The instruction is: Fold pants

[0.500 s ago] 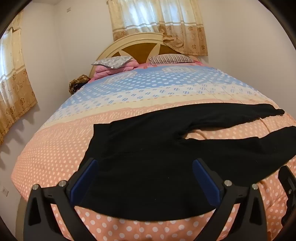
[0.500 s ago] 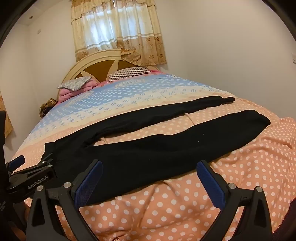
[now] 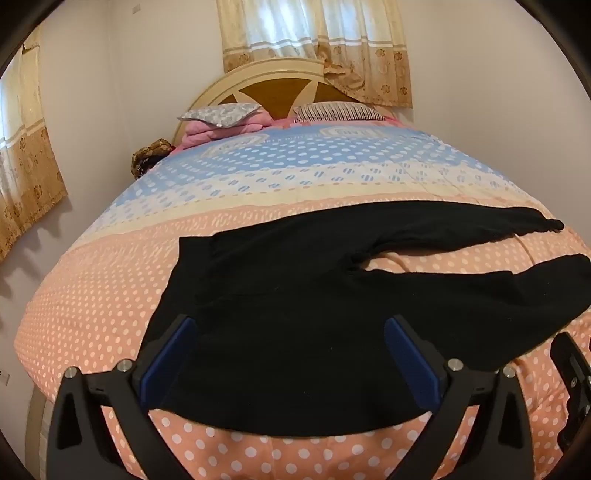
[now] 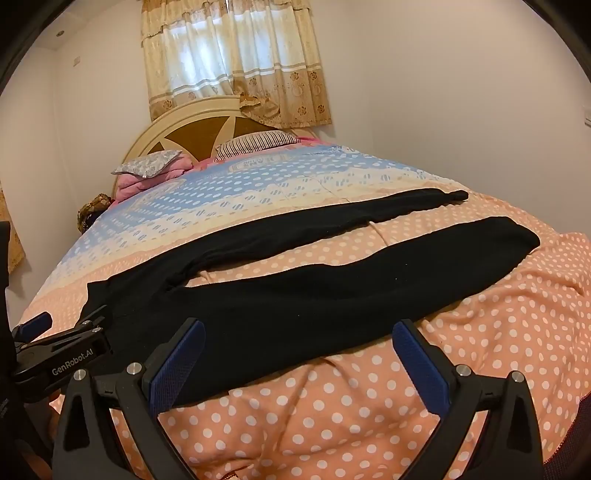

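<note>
- Pants (image 3: 295, 295), black, are laid flat across the near, peach polka-dotted part of a bedspread (image 3: 92, 295), waistband at the left, two legs parted and stretched toward the right.
- Left gripper (image 3: 291, 354) is held above the waist section, jaws spread wide, nothing clasped between the blue pads (image 3: 168, 358).
- Right gripper (image 4: 299, 358) is held over the near leg's edge, jaws likewise spread wide and empty.
- Pillows (image 3: 332, 110) are seen at the far end, against a headboard (image 3: 273, 74), below a curtain (image 3: 314, 33).
</note>
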